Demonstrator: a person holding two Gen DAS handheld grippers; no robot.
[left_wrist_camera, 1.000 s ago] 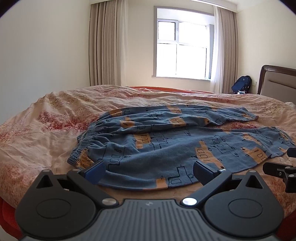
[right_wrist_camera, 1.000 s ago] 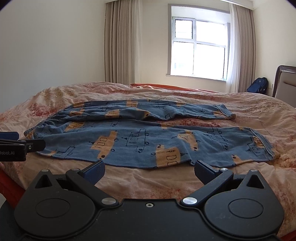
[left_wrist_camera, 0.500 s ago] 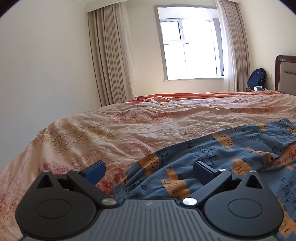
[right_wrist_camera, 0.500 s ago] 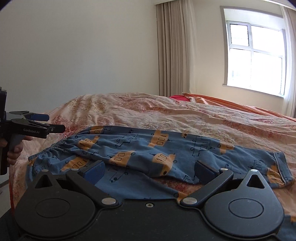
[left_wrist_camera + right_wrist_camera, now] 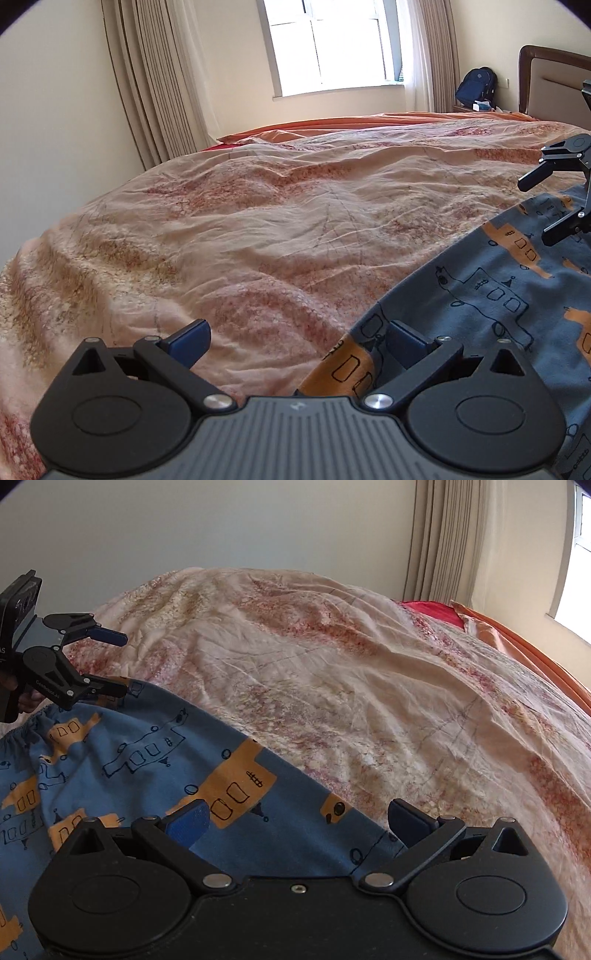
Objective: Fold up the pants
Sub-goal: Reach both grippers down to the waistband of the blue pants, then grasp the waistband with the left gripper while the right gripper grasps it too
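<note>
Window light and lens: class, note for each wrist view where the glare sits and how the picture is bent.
Left wrist view: window blown out white at top; curtains bow with fisheye curve. Right wrist view: glare only at the right edge, window cropped; bed bulges like a dome; both sharp.

blue orange-printed pants point(image 5: 498, 295), pink floral bedspread point(image 5: 258, 221)

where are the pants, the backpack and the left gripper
pants point(image 5: 122, 760), right wrist view, on the blue printed cloth
backpack point(image 5: 476, 86), left wrist view, on its dark blue front
left gripper point(image 5: 295, 338), left wrist view, midway between its open fingertips
</note>
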